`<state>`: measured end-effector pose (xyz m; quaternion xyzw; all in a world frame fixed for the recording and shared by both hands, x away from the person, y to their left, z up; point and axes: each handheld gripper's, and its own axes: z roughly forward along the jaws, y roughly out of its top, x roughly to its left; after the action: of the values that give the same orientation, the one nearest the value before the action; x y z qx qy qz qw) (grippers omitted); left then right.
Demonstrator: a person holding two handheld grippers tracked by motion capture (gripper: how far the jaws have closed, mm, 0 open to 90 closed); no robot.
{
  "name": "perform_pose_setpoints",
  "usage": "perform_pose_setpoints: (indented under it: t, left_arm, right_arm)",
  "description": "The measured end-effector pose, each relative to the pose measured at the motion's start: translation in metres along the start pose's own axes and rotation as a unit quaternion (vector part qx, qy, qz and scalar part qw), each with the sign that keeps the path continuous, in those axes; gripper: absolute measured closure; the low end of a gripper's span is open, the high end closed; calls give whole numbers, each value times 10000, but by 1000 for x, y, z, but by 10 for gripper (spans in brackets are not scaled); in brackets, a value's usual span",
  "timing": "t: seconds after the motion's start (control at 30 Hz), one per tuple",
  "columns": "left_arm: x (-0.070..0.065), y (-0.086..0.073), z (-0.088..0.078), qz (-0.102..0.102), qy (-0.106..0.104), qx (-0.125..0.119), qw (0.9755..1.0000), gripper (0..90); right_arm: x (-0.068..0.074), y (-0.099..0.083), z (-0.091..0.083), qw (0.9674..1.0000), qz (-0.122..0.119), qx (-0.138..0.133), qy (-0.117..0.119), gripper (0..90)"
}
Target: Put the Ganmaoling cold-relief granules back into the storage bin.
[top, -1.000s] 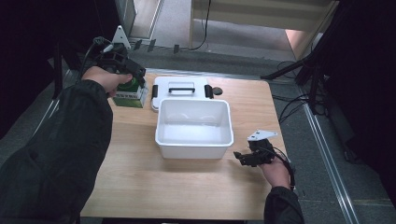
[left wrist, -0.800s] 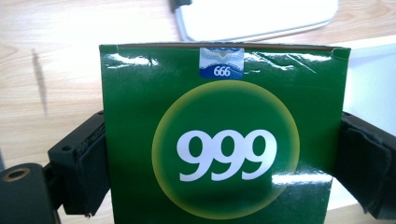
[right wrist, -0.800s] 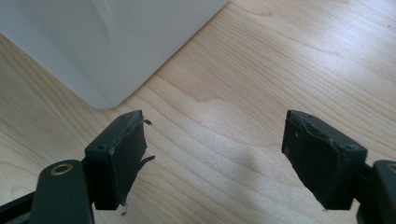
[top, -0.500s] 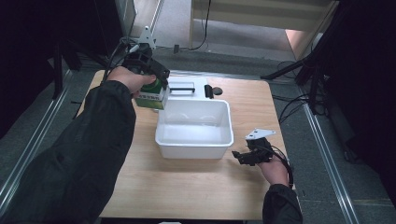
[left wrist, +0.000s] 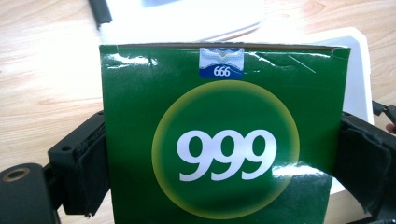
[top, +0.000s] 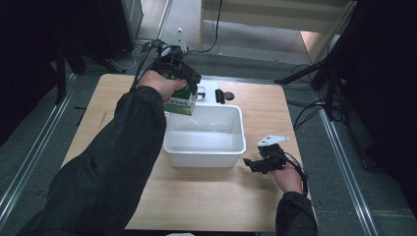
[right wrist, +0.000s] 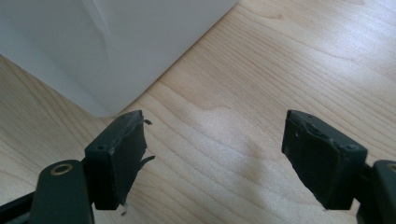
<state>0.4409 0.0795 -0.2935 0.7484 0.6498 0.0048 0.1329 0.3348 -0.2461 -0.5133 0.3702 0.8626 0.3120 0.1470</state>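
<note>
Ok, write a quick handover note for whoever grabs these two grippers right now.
Left gripper: shut on the green 999 box, held above the far-left corner of the white bin.
Right gripper: open, holding nothing, low over the table beside the bin's near-right corner.
Bin lid: lying on the table behind the bin.
Done: box lifted and brought to the bin.
Left, probably: lower the box in, release, perhaps fit the lid.

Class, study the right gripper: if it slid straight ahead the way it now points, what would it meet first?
Probably the white bin. The right gripper is open over bare table, with the bin's corner ahead and slightly to one side. Depth is unclear, so it might only graze that corner.
</note>
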Motion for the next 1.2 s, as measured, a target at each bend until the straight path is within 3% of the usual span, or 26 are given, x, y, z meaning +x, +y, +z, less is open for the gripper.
perform_pose_setpoints:
  t: [0.27,0.57,1.13,1.2]
  left_arm:
    - [-26,0,12,231,-37,95,9997,59]
    - [-49,-2,24,332,-47,154,9993,59]
    - [-55,-8,63,40,100,328,9994,58]
    - [-56,-8,68,76,94,339,9994,58]
  right_arm:
    - [0,-2,-2,10000,17,2,-25,219]
    - [-1,-4,-4,10000,51,-23,-42,219]
    - [-1,-4,-5,10000,23,-37,-29,219]
    - [-1,-4,-5,10000,21,-41,-22,220]
